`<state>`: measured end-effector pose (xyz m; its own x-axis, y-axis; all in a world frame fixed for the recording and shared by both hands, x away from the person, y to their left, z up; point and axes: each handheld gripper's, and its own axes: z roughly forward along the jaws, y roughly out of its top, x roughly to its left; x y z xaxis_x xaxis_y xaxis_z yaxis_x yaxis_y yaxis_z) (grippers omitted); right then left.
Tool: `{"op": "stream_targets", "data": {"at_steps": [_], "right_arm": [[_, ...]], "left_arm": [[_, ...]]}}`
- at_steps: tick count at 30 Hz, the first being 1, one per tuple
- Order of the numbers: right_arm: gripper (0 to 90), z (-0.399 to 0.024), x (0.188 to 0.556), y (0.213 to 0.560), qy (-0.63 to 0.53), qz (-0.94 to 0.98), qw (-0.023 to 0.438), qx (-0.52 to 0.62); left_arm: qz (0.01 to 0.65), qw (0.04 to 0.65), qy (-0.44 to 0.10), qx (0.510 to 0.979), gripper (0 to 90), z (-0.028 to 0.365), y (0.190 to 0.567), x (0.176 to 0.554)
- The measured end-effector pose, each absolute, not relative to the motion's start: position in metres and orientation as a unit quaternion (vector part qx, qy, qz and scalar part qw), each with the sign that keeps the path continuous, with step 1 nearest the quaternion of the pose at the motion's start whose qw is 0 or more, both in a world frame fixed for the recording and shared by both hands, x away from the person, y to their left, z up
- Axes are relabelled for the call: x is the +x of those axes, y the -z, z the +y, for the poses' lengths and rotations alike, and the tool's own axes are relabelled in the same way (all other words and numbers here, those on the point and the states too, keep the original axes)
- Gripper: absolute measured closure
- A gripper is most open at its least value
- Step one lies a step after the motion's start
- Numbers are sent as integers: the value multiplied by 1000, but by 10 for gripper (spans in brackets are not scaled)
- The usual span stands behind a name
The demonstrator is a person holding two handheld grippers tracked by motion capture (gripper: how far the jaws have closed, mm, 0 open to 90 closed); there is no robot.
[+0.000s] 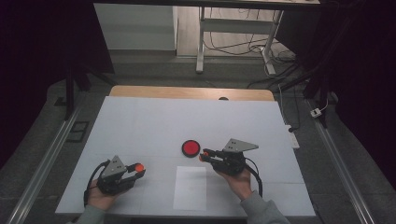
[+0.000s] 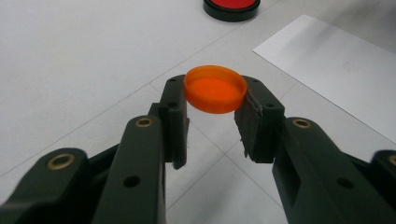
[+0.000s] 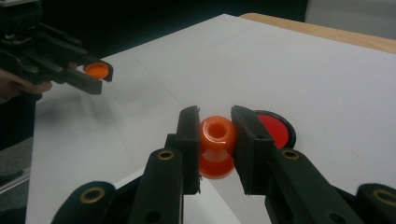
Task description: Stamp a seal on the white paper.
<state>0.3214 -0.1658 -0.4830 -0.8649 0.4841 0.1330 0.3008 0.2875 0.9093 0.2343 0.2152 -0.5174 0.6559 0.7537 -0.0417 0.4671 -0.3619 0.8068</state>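
- Left tongs (image 2: 212, 121): clenched on an orange cap (image 2: 215, 88), pinched rim to rim between the two pads, hollow side up, held clear of the worktop (image 1: 140, 126). In the high view the same tongs (image 1: 135, 171) sit at the near left, hand under them.
- Right tongs (image 3: 215, 140): clenched on an orange stamp body (image 3: 217, 145), a spool-shaped piece gripped at its waist, with a round recessed end turned toward the camera. In the high view these tongs (image 1: 205, 156) point left toward the pad.
- Just beyond the right tongs, nearly touching the tips in the high view: a red ink pad (image 1: 190, 148) in a black round tray, lying open on the worktop.
- Between the two tongs, on the near side: a white paper sheet (image 1: 190, 187), flat, with a faint mark near its middle seen from the left gripper view; too faint to read.
- Judgement on progress: cap is off the stamp and parked in the left tongs, so uncapping looks done. The stamp hangs just beside the pad, apart from it; inking seems to be the step in hand.
- Left to do, as judged: press on the pad, print on the sheet, refit the cap.
- Count: tongs 2; cap 1; stamp body 1; ink pad 1; paper sheet 1.
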Motion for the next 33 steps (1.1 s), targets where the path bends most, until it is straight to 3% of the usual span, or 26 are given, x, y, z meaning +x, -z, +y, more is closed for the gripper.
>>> {"op": "stream_targets", "data": {"at_steps": [33], "right_arm": [[722, -152, 294, 499, -515, 829, 56, 210]], "left_arm": [[377, 419, -173, 807, 645, 214, 516, 235]]}}
